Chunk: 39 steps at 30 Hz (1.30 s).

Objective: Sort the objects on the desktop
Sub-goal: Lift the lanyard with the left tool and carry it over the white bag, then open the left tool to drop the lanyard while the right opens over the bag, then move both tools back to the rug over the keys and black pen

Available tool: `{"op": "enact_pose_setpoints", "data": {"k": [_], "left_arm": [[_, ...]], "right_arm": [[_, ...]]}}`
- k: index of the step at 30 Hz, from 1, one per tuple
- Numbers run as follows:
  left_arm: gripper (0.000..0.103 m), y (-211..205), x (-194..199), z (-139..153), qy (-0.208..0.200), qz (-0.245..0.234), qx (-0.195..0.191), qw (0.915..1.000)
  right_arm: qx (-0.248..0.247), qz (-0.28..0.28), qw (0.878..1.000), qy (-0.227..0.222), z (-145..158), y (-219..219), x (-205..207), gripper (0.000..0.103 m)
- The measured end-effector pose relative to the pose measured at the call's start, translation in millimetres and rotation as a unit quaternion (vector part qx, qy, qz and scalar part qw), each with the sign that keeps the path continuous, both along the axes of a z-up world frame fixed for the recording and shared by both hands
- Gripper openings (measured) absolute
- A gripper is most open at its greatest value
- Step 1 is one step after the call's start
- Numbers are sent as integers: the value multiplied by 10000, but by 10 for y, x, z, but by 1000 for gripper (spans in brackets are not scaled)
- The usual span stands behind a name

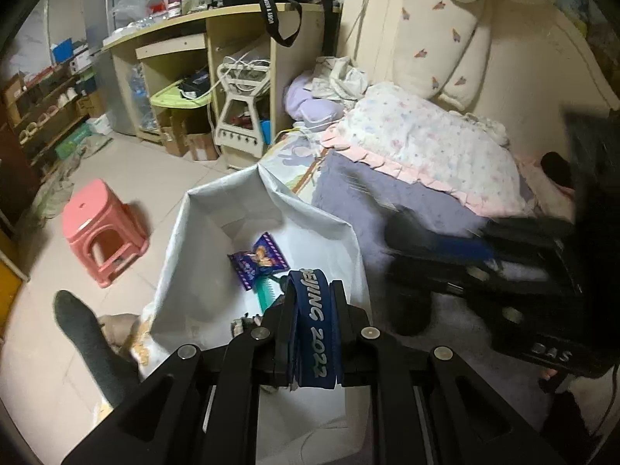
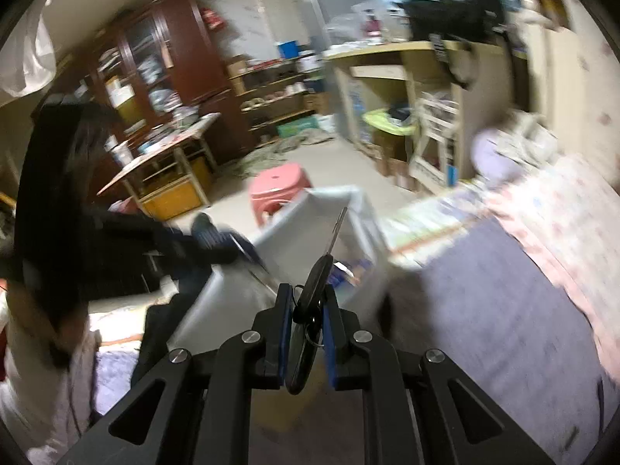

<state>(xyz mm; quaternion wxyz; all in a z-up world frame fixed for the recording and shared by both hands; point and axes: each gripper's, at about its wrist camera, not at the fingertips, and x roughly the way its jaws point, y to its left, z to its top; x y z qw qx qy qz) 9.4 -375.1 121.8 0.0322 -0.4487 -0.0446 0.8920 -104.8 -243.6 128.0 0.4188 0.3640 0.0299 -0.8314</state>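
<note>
My left gripper (image 1: 312, 290) is shut on a folded blue lanyard strap (image 1: 316, 329) printed "BEIJING 2022", held over the open white bag (image 1: 193, 248). Inside the bag lie a purple snack packet (image 1: 257, 259) and a teal comb (image 1: 267, 290). My right gripper (image 2: 307, 290) is shut on a black car key (image 2: 310, 317) whose metal blade (image 2: 337, 232) points up and forward, just short of the white bag (image 2: 310, 224). The right gripper also shows blurred in the left wrist view (image 1: 484, 267), over the bed to the right of the bag.
The bag stands at the edge of a bed with a purple sheet (image 1: 372, 193) and floral quilt (image 1: 418, 135). A pink stool (image 1: 102, 228) stands on the tiled floor to the left. A desk (image 1: 217, 42) and shelves lie beyond. A socked foot (image 1: 81, 325) is near the bag.
</note>
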Motion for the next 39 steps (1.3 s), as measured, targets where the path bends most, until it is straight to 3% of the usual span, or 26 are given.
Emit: {"op": "enact_pose_setpoints", "data": {"k": [6,12,15,16,19,20,22,23,24,27,31,36,39], "left_arm": [[14,-184,36,-371,-63,-4,-34,10000],[14,-254,69,-622,59,-115,85,9999],[15,-253,79,-675,188,14,-177,9997],[22,-255,87,-682,210,68,-249,9994],[82,-278,115,-660,276,292,-419,9983],[86,-288,156,-611,479,330,-398,9975],[86,-313,222,-515,747,379,-350,9959],[86,-325,235,-476,783,411,-341,9955],[86,-334,240,-447,802,434,-340,9953],[86,-339,224,-422,758,449,-397,9953],[86,-230,194,-479,579,225,-374,9974],[86,-112,193,-770,171,88,-382,9991],[86,34,234,-860,65,-143,-399,9991]], "right_arm": [[359,454,9982,-181,-139,-642,-325,13],[739,515,9952,-369,-494,-930,-412,13],[890,525,9934,-495,-656,-1031,-454,13],[922,522,9929,-538,-714,-1066,-466,13],[1014,637,9905,-677,-812,-1152,-468,16],[1043,644,9899,-705,-830,-1172,-475,22],[1054,612,9905,-641,-817,-1198,-470,46],[1016,563,9916,-577,-789,-1201,-466,66],[918,459,9936,-480,-736,-1175,-453,75],[677,409,9957,-487,-631,-1140,-473,75],[745,349,9951,-545,-602,-1108,-475,75],[998,145,9879,-1176,-840,-1016,-579,74],[1016,-23,9865,-1286,-938,-870,-589,74]]}}
